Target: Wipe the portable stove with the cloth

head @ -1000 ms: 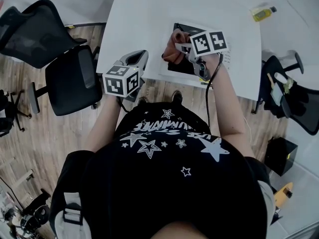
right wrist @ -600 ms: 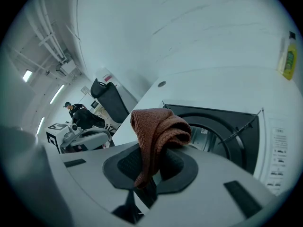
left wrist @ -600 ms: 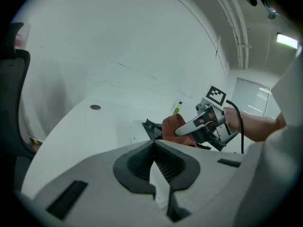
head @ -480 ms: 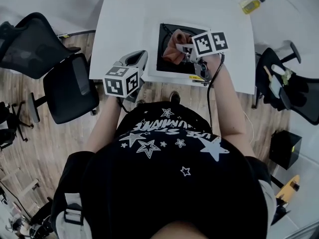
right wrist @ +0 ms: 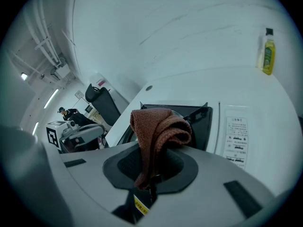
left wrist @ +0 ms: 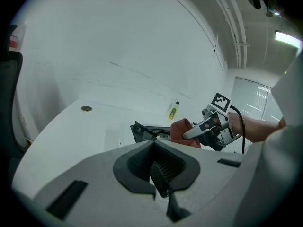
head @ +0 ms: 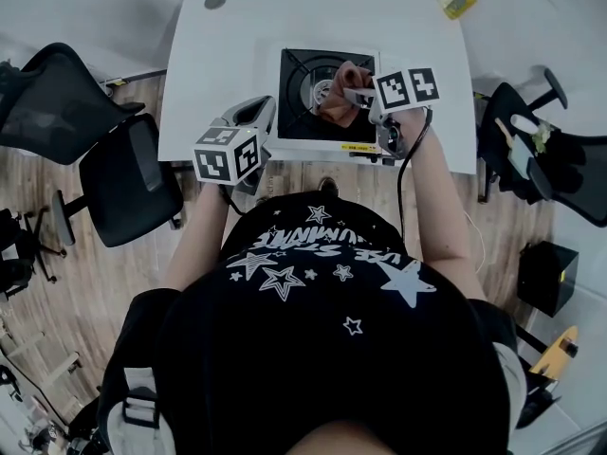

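Note:
The portable stove (head: 308, 112) lies on the white table (head: 228, 64), black on top with a round burner and a white printed panel (right wrist: 236, 136) on its right. My right gripper (head: 358, 100) is shut on a reddish-brown cloth (head: 338, 100), which rests over the stove top just right of the burner. In the right gripper view the cloth (right wrist: 158, 131) hangs folded out of the right gripper (right wrist: 149, 181) above the stove (right wrist: 201, 117). My left gripper (head: 254, 114) hovers at the table's near edge, left of the stove, shut and holding nothing. The left gripper view shows the stove (left wrist: 144, 131), cloth (left wrist: 182, 129) and right gripper (left wrist: 199, 131).
A small yellow bottle (head: 462, 0) lies at the table's far right corner. A round grommet (head: 215, 1) is at the far left. Black office chairs (head: 133, 178) stand left of the table, and another chair (head: 560, 178) to its right.
The right gripper with the cloth has shifted from the stove's left part to right of its burner. More of the stove top shows. The left gripper has stayed put.

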